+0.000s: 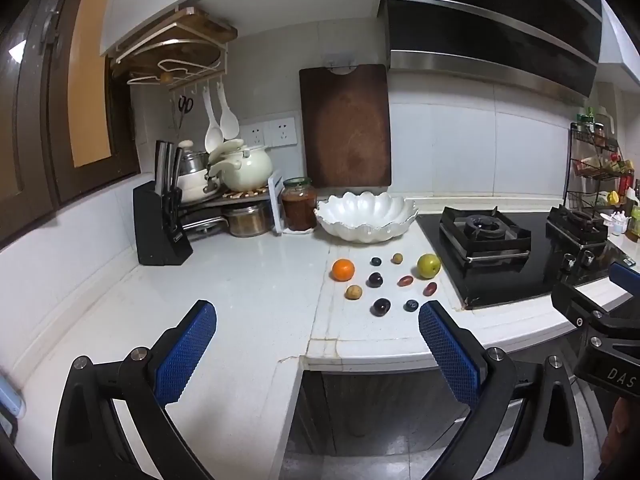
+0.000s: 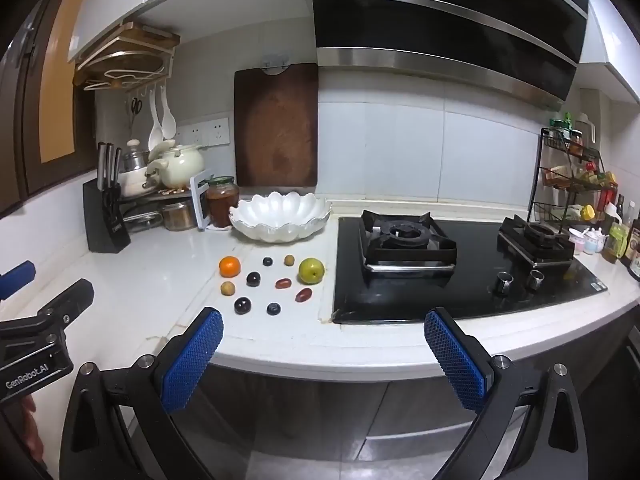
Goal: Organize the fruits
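On the white desk [image 1: 240, 280], just left of the stove [image 2: 440, 272], small fruits [image 1: 375, 279] lie loose before an empty shell-shaped bowl [image 2: 280, 216]; left tongs [image 1: 318, 332] and right tongs [image 2: 323, 336] hang short of the desk's edge, both spread wide, grasping nothing, well apart from the fruit.

The left gripper [image 1: 318, 320] hangs over the front edge of the white counter [image 1: 240, 280], its blue pads spread wide with nothing between them. Beyond it, in front of the white scalloped bowl [image 1: 366, 216], lie an orange [image 1: 343, 270], a green apple [image 1: 429, 265] and several small dark and reddish fruits, all apart from one another. Right of the bowl sits the black gas stove [image 1: 486, 236]; left of it stands a brown jar [image 1: 299, 205].
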Available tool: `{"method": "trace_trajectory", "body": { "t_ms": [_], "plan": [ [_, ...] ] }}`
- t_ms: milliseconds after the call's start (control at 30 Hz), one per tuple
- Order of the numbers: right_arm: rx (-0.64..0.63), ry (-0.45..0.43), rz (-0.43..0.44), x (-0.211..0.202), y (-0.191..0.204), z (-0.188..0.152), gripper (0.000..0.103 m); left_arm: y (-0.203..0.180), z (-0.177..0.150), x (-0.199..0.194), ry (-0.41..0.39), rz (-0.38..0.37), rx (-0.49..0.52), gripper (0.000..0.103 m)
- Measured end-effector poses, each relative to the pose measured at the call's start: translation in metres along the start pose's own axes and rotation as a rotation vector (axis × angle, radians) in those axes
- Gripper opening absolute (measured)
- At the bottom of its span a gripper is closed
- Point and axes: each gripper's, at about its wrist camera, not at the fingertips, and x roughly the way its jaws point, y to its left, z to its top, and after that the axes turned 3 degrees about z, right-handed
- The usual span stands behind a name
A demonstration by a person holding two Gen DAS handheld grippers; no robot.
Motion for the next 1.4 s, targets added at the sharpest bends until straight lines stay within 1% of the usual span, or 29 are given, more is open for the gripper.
{"method": "trace_trajectory", "body": {
  "t_ms": [100,667,1400],
  "plan": [
    [0.001,-0.006,-0.003,-0.001,0.0,0.0,0.102,0.001,0.001,-0.006,-0.013,0.002,-0.001,0.103],
    [-0.006,-0.031,-0.021,-0.01,0.0,0.004,0.102,0.008,0.001,-0.006,-0.01,-0.017,-0.032,0.103],
    [-0.009,-0.058,-0.036,-0.017,-0.004,0.005,0.102,0.001,0.006,-0.009,-0.014,-0.048,-0.031,0.103]
  ]
}}
